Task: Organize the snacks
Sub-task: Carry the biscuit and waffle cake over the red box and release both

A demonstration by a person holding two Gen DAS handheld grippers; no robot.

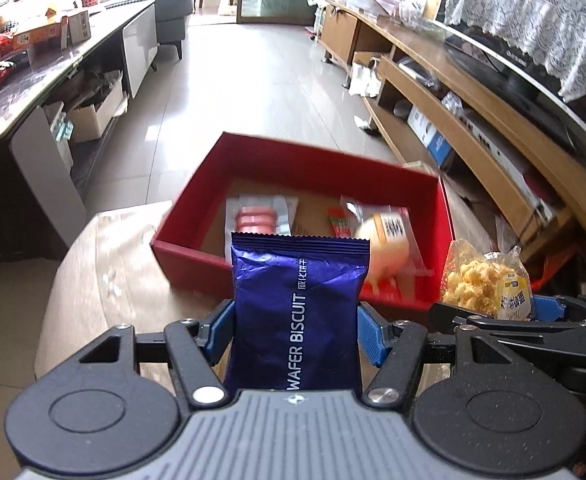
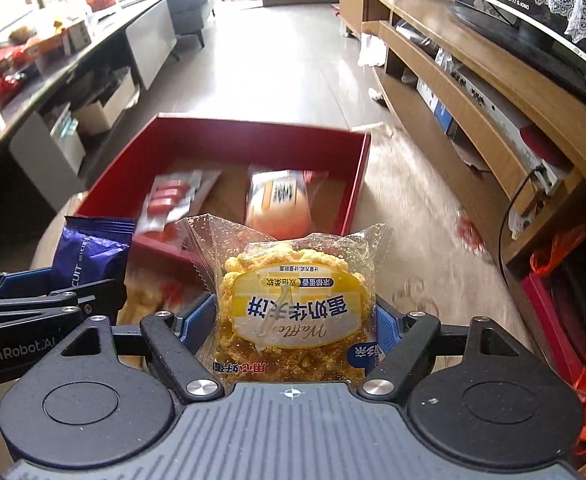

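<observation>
Nearest: left gripper [image 1: 297, 330] pinches the blue wafer biscuit pack [image 1: 299, 312] across its width, both blue pads [image 1: 373, 334] pressed on the side edges, pack upright w/ crimped top seam pointing away. Foil looks slick and crinkly, probably light, contents brittle, so a squeeze harder than this could crack the wafers. Grip sits on the lower body, not the seam; seems a fair spot, less chance of sliding out.

Right gripper [image 2: 295, 320], just to the right, clamps the clear waffle bag [image 2: 293, 304] at mid-body, jaws spread wider for the round cake. Film is soft w/ loose flaps at the top; waffle looks crumbly and springy, light too. Hold the cake itself, not the empty film, or it'd swing.

Farther on: red box [image 1: 197, 184] open on the round covered table [image 1: 105, 264], beyond both packs. Inside, a red-sausage pack [image 2: 169, 200] at left and an orange-labelled bun pack [image 2: 281, 204] at right, both blurred. Bare cardboard floor shows between them and at far side, prob. room for both held items.
</observation>
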